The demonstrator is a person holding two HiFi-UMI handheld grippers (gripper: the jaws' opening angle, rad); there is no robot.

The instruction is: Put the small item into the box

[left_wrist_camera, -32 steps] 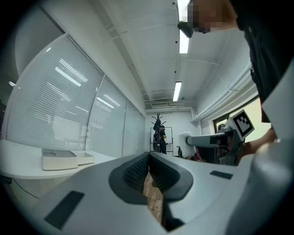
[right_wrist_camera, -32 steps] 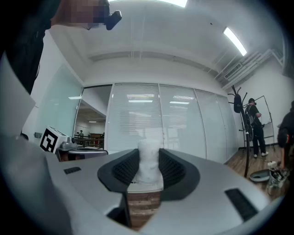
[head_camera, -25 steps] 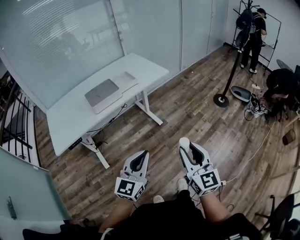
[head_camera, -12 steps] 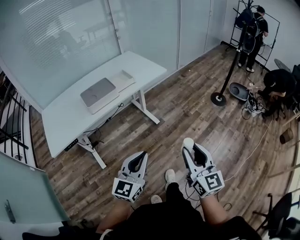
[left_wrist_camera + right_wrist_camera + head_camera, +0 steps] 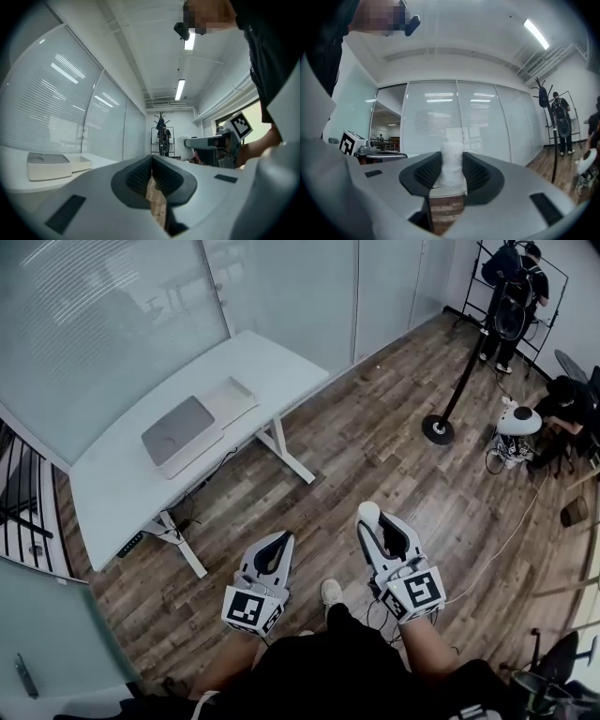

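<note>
The small item (image 5: 368, 512), a white lumpy piece, sits between the tips of my right gripper (image 5: 373, 523), which is shut on it over the wooden floor. The right gripper view shows the white item (image 5: 452, 161) upright, pinched between the dark pads (image 5: 474, 172). My left gripper (image 5: 279, 542) is held beside it, shut and holding nothing; its jaws meet in the left gripper view (image 5: 151, 159). The box (image 5: 178, 432), grey-topped with a white open tray beside it, lies on the white table (image 5: 112, 493) far ahead on the left. The left gripper view shows the same box (image 5: 47, 165) at the left.
A glass wall with blinds (image 5: 103, 324) runs behind the table. A pole on a round base (image 5: 437, 430) stands on the floor to the right. Two people (image 5: 511, 296) work by a rack and cables at the far right. My own shoe (image 5: 330, 592) shows between the grippers.
The view has swung a little, and the table and box now sit further left in the picture. Both grippers keep their pose, the right one still holding the white item.
</note>
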